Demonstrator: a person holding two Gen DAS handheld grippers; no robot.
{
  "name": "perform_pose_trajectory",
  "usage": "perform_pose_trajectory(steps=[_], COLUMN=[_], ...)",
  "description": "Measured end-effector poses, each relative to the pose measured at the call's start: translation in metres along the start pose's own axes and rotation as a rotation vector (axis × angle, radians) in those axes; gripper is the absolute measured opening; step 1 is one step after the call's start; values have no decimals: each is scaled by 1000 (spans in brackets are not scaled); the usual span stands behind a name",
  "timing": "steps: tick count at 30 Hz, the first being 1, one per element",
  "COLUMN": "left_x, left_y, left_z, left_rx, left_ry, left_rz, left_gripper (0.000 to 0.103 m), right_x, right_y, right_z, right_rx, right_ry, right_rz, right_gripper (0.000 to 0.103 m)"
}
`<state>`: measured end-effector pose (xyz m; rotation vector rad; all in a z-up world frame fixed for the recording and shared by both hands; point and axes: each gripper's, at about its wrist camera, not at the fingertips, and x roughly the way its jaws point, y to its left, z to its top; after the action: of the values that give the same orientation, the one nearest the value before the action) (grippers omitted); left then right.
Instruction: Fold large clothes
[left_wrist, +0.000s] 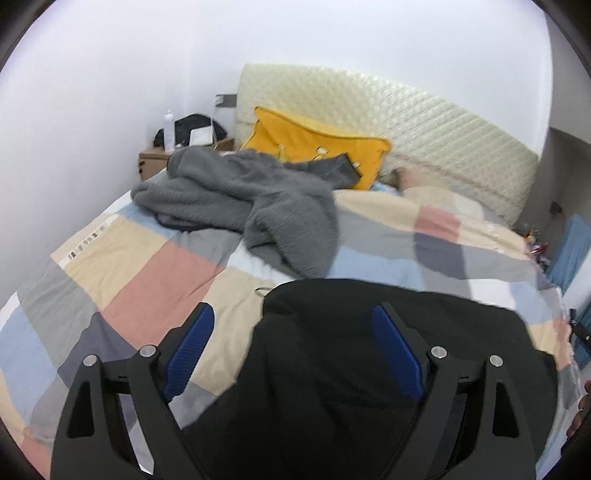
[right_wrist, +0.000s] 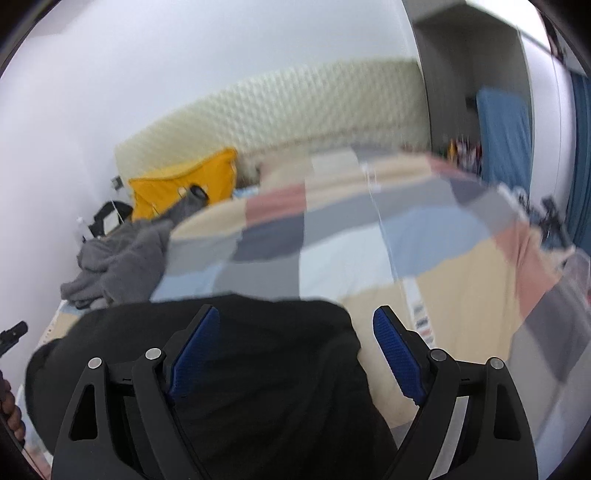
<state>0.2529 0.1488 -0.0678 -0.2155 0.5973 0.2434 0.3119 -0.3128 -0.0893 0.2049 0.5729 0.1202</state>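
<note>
The bed (left_wrist: 147, 266) is used as the folding surface: the black garment (left_wrist: 332, 369) is spread at its near edge, the grey fleece (left_wrist: 258, 195) set aside. Left gripper (left_wrist: 295, 350) and right gripper (right_wrist: 295, 350) are held wide open over the black cloth, nothing clamped.

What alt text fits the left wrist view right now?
The open left gripper hovers over a black garment on a patchwork bedspread. Farther back lie a crumpled grey garment and a yellow pillow.

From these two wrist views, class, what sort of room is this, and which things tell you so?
Most likely a bedroom: a bed with a patchwork quilt, a padded cream headboard, and a bedside table.
</note>
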Motion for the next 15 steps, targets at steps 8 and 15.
perform_pose_trajectory(steps=[8,15], left_x=[-83,-148], left_y=[-23,-41], left_z=[34,37], left_rx=[34,118], left_ry=[-132,-147], left_rz=[-64,-190], left_gripper=[103,103], right_x=[-110,-184], right_y=[49,73], right_z=[37,34], right_rx=[-60,-88], right_ry=[-200,-302], right_rz=[59,147], right_gripper=[94,103])
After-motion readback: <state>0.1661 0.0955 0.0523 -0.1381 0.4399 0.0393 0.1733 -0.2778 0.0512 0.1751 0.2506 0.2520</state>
